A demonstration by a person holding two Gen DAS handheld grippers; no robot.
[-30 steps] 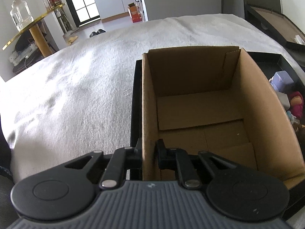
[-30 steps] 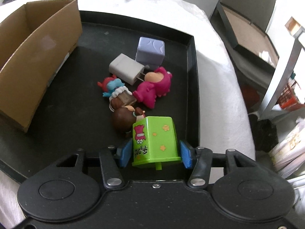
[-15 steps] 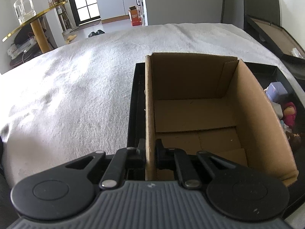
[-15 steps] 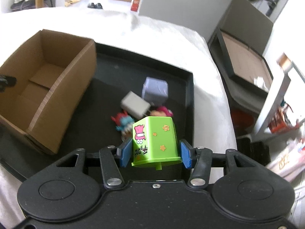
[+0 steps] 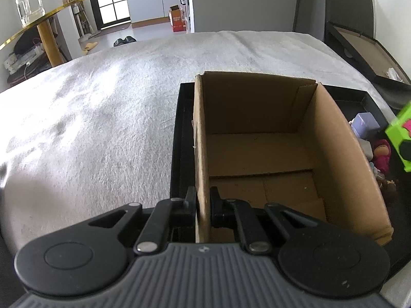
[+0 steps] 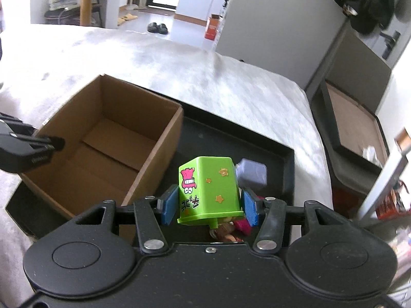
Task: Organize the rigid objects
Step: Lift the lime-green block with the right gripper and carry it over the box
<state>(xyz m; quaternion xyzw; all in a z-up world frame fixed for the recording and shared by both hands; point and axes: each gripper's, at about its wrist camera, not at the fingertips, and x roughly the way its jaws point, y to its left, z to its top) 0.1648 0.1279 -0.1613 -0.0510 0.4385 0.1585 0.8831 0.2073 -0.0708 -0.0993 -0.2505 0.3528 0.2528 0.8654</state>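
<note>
With my left claw (image 5: 203, 206) pinching the cardboard box (image 6: 108, 141) wall steady, my right claw (image 6: 209, 206), gripping the green toy (image 6: 208, 190), should clear the rim before releasing.

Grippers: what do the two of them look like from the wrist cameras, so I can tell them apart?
The left gripper has black linkage arms with silver pivot pins, black fingers, and a grey ribbed body. The right gripper has the same black linkage and silver pins, but blue pads and a smooth black body. No sleeves or cables show.

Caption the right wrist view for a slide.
Right gripper holds a green toy bin above the black tray, beside the cardboard box.
</note>
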